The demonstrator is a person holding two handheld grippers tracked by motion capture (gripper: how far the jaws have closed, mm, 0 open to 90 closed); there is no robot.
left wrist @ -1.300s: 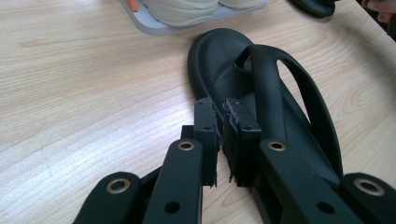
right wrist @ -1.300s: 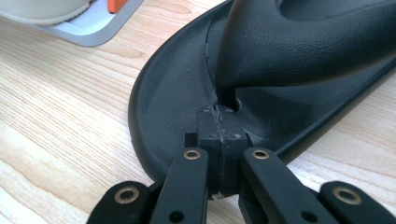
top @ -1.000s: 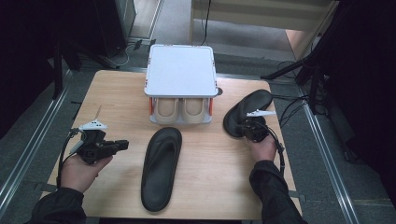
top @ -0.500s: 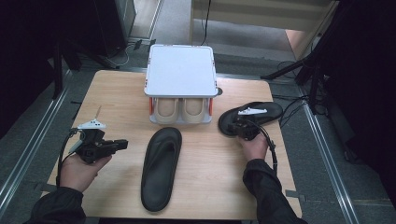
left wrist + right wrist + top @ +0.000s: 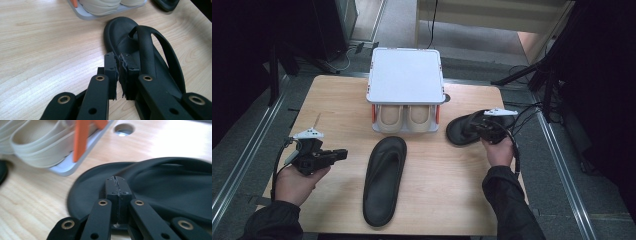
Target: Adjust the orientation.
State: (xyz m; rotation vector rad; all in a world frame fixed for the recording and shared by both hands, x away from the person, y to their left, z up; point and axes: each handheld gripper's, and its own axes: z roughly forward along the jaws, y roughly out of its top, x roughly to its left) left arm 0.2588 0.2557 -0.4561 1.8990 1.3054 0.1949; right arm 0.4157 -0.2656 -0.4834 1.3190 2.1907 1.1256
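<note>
the right gripper (image 5: 486,131), jaws pressed together with nothing seen between them, hung over a black sandal (image 5: 467,128) right of the shoe rack (image 5: 406,75). the left gripper (image 5: 337,153), nearly closed and empty, pointed at the centre sandal (image 5: 384,177).

High view is looking forward and down from above the person's side onto the light wooden table (image 5: 337,100). Left gripper view is looking close along its jaws at the black rubber flip-flop sandal (image 5: 150,57) lying mid-table (image 5: 384,180). Right gripper view is sitting close over another black sandal (image 5: 175,185).
</note>
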